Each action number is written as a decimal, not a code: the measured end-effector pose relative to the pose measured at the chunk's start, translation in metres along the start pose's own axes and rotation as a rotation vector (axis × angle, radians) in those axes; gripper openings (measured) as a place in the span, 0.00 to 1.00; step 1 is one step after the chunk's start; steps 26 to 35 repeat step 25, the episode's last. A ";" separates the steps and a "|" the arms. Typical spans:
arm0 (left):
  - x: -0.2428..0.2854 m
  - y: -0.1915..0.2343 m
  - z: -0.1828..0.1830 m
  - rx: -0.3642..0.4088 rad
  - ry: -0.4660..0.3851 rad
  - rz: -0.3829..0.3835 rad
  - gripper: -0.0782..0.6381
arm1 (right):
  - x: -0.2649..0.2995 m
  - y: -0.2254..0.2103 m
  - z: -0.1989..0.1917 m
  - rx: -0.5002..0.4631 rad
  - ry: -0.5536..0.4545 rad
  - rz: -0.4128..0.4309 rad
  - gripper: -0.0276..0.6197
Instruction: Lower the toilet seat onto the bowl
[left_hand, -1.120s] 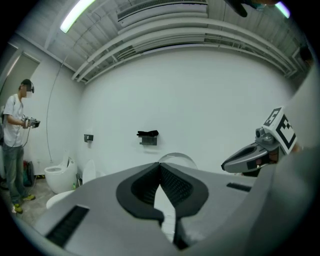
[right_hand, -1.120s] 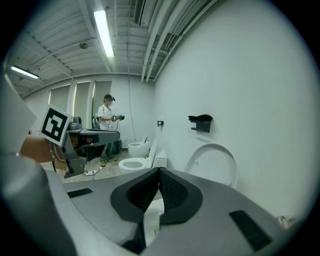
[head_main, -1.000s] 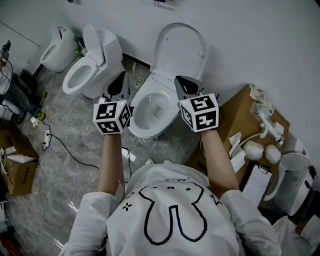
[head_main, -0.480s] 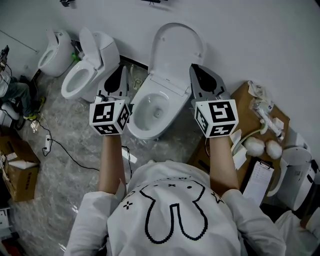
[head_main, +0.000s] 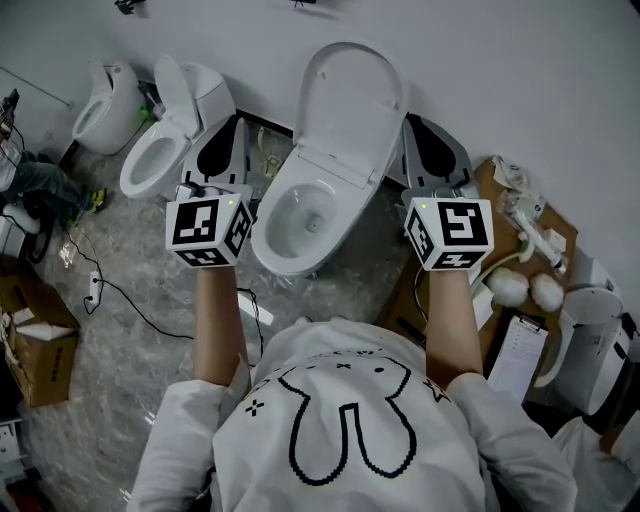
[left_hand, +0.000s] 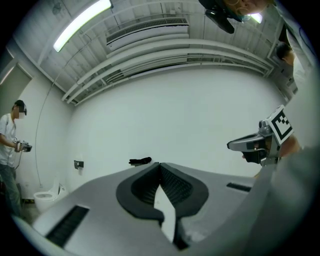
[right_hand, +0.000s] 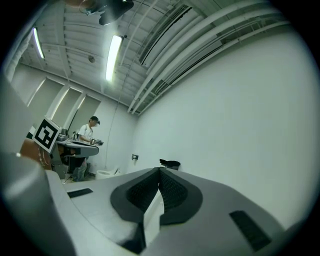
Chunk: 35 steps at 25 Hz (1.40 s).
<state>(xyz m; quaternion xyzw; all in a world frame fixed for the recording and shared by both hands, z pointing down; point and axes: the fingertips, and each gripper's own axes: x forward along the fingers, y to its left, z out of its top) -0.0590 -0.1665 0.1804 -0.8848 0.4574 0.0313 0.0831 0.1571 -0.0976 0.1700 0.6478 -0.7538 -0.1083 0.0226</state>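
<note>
pale wall and a grey, shiny floor (head_main: 150, 330) frame a row of three white toilets, seen from above over a person's white shirt (head_main: 345, 430) with a rabbit outline. the nearest toilet bowl (head_main: 300, 225) sits in the middle, between the two grippers. its seat (head_main: 350, 100) stands raised, leaning back against the wall, well clear of the bowl rim.

left gripper (head_main: 234, 128) is held out just left of the bowl, its marker cube (head_main: 208, 230) near the forearm. right gripper (head_main: 418, 125) is held out just right of the seat, with its own cube (head_main: 450, 232). neither touches the toilet.

left gripper view: fingers (left_hand: 177, 187) pressed together at the tips, nothing between them, bare wall beyond. right gripper view: fingers (right_hand: 172, 190) likewise together and empty.

second toilet (head_main: 160, 150) stands to the left with its lid up, and a third (head_main: 95, 100) beyond it. a black cable (head_main: 130, 300) trails over the floor near an open cardboard box (head_main: 40, 350). on the right a larger carton (head_main: 500, 200) carries white parts, with a clipboard (head_main: 515, 360) beside it. another person (right_hand: 87, 132) stands far off by a side wall.
</note>
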 end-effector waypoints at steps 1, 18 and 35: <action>-0.001 0.000 0.003 0.007 -0.005 0.002 0.12 | -0.001 -0.001 0.000 -0.002 -0.001 -0.003 0.08; -0.012 -0.006 0.020 0.157 -0.014 0.021 0.12 | -0.009 0.013 0.007 -0.032 -0.023 0.016 0.08; -0.016 -0.003 0.018 0.169 -0.007 0.030 0.12 | -0.009 0.016 0.006 -0.030 -0.030 0.012 0.08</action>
